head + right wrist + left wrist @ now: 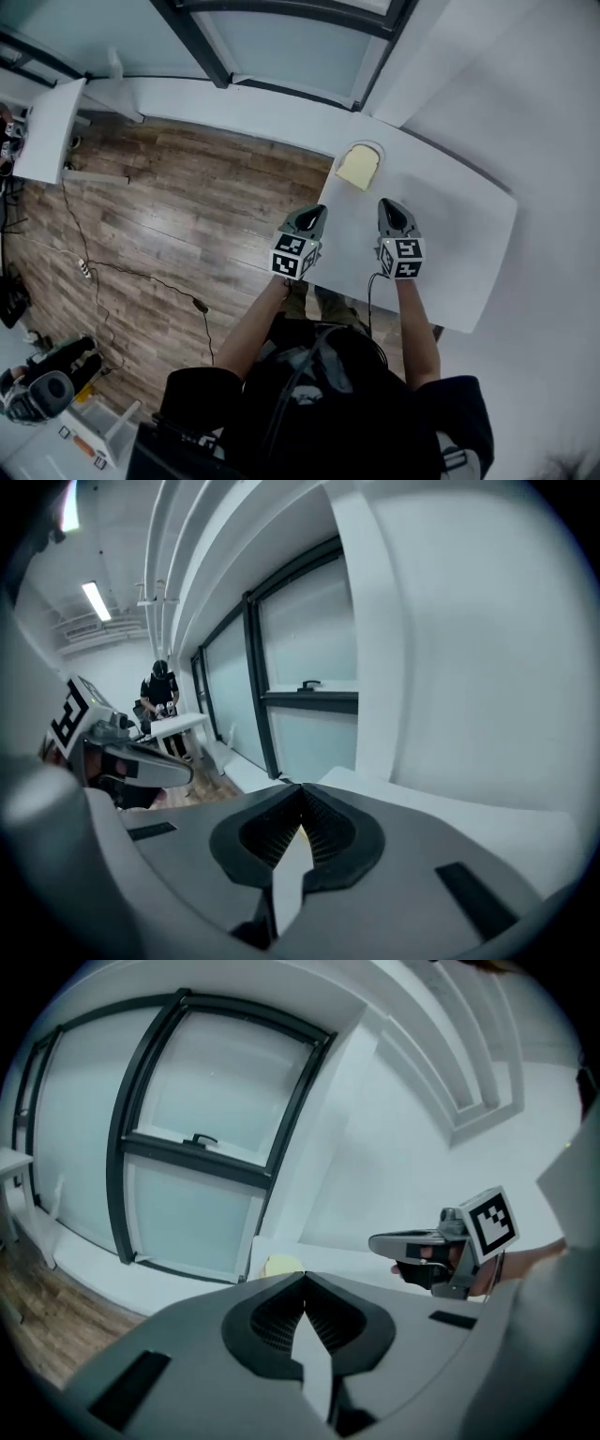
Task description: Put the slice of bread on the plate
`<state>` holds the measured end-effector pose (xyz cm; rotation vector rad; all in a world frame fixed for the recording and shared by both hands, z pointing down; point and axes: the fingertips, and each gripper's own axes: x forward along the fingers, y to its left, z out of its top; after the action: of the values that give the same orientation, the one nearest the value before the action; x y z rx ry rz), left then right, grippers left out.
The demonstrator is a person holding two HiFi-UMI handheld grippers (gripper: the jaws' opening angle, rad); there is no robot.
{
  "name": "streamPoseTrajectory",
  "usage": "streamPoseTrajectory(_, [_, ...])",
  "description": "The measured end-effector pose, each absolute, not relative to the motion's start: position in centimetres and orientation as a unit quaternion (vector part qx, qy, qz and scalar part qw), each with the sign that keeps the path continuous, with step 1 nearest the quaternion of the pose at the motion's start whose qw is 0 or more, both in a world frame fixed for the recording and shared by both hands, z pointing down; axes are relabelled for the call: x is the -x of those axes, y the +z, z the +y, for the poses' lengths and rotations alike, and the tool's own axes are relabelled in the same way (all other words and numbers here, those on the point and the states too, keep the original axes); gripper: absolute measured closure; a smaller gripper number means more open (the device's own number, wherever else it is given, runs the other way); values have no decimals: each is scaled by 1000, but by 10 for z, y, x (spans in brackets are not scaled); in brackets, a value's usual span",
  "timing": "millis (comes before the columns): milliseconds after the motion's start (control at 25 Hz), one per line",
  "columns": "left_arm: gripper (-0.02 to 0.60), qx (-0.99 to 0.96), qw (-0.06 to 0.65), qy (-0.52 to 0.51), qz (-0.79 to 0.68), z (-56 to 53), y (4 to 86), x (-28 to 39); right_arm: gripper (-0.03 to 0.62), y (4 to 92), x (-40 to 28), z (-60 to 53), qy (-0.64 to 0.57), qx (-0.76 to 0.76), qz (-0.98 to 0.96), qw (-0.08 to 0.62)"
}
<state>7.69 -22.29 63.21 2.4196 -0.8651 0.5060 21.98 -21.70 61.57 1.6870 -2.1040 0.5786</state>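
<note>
We've bread [357,167] on plate [378,147].
Left gripper [312,214], right gripper [391,207] short of plate, jaws shut, empty; stray swing cd knock bread off.

head view steeply down over table [459,253], both gripper views low above it, sharing the window [197,1147]

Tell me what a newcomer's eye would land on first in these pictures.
The pale yellow slice of bread lying on the round white plate at the far end of the white table stands out first. At the near end, the grey left gripper and right gripper hover side by side, jaws shut and empty.
</note>
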Motion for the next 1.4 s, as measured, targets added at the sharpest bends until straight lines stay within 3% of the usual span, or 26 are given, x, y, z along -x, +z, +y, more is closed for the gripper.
streamPoseTrajectory(320, [576,-922,181,165,-300,-191,554,-88,586,550,-242,-137,236,-663,-705,87])
streamPoseTrajectory(720, [575,-933,145,138,-298,-172,501,-91,586,491,-237,-105,193,-684,-703,38])
streamPoseTrajectory(1400, [575,-935,129,137,-300,-171,484,-85,586,466,-215,-117,164,-675,-718,41])
